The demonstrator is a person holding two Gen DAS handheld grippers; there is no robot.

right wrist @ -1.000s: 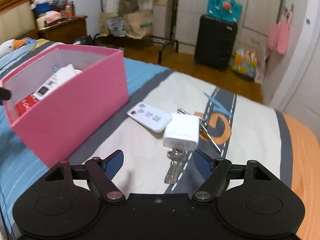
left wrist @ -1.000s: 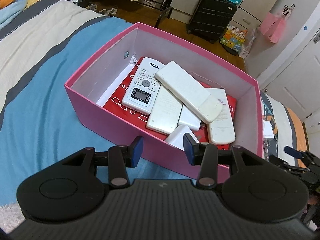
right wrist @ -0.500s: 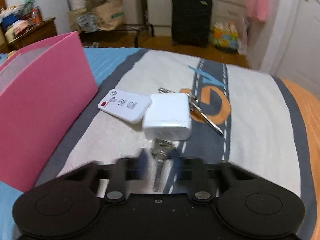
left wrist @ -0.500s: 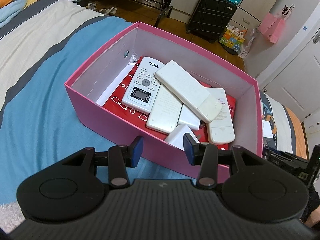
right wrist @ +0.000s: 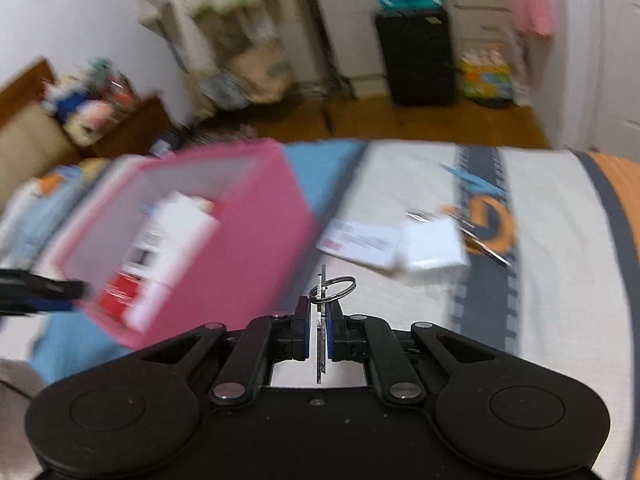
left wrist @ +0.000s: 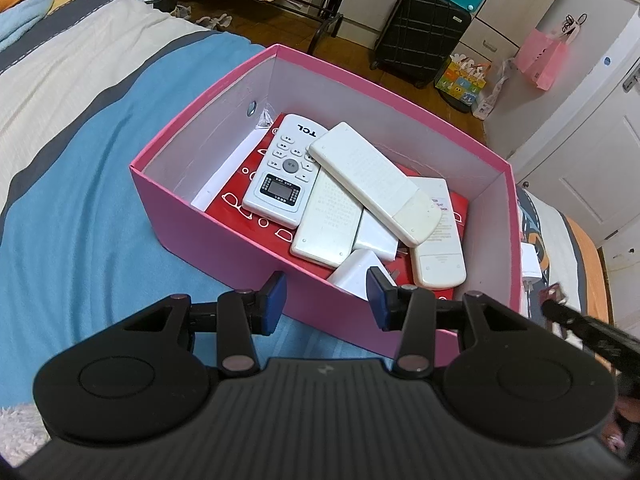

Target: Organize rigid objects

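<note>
A flat metal key (right wrist: 320, 344) is pinched edge-on by the closing right gripper (right wrist: 319, 334), its long axis pointing straight ahead and its wire ring (right wrist: 334, 289) poking out front. The left gripper (left wrist: 326, 300) is parted with nothing gripped, over the near wall of the pink cardboard box (left wrist: 224, 236) stuffed with white plastic remotes (left wrist: 372, 182). A white charger (right wrist: 432, 246) and small remote (right wrist: 360, 242) are left lying on the quilt (right wrist: 552, 240) beyond, pretty blurred.

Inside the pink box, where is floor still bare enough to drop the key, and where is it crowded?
Inside the pink box, bare floor remains along the left wall, beside the TCL remote, plus a red strip at the far-right corner. The middle and near-right are crowded with stacked white remotes. The right gripper is closing on the key.
</note>
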